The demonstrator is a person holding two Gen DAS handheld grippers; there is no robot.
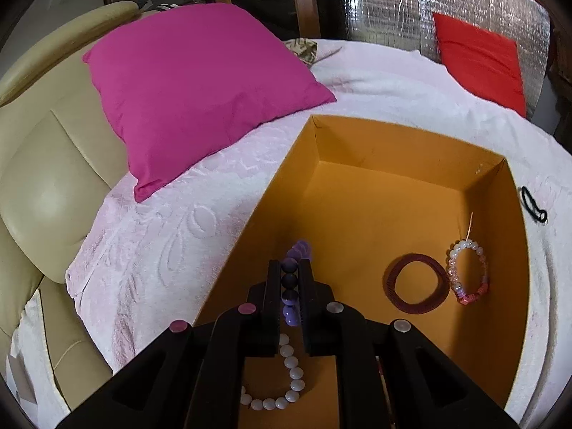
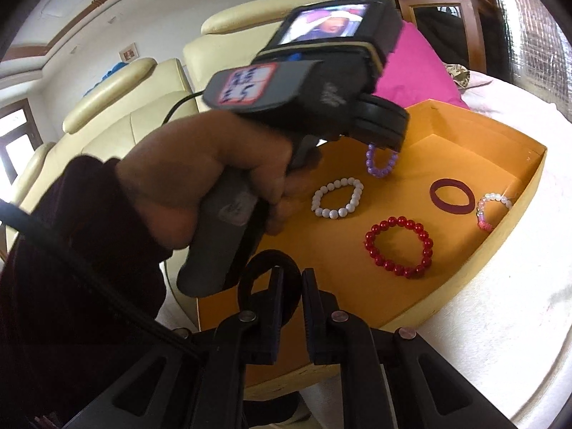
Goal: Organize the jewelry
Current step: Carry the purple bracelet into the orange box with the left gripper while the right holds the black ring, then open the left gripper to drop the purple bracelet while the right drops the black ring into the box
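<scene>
Left tongs [image 1: 289,268] are over the orange box [image 1: 357,193], clamped on a purple bead bracelet [image 1: 290,287], beads pinched in a row between the fingers while the loop dangles below, as the right wrist view shows. Directly under them, on the box floor, lies a white bead bracelet [image 1: 286,375]. Further right sit a dark maroon ring bracelet [image 1: 417,283] and, touching it against the box wall, a pink and pearl bracelet [image 1: 468,271]. From the right wrist view a red bead bracelet [image 2: 398,246] lies nearer the front of the box.

Right tongs [image 2: 290,282] hang at the box's near edge, fingers a little apart, with a black loop [image 2: 268,279] around the left finger; whether it is pinched I cannot tell.

The box rests on a bed with a pale pink embossed blanket [image 1: 161,236]. A magenta pillow [image 1: 200,85] sits behind the box, a red pillow [image 1: 479,57] leans against a silver foil-like wall [image 1: 393,0] at the far side, and a black hair tie [image 1: 532,207] lies on the blanket just right of the box. Cream leather seats [image 1: 43,178] flank the bed.
</scene>
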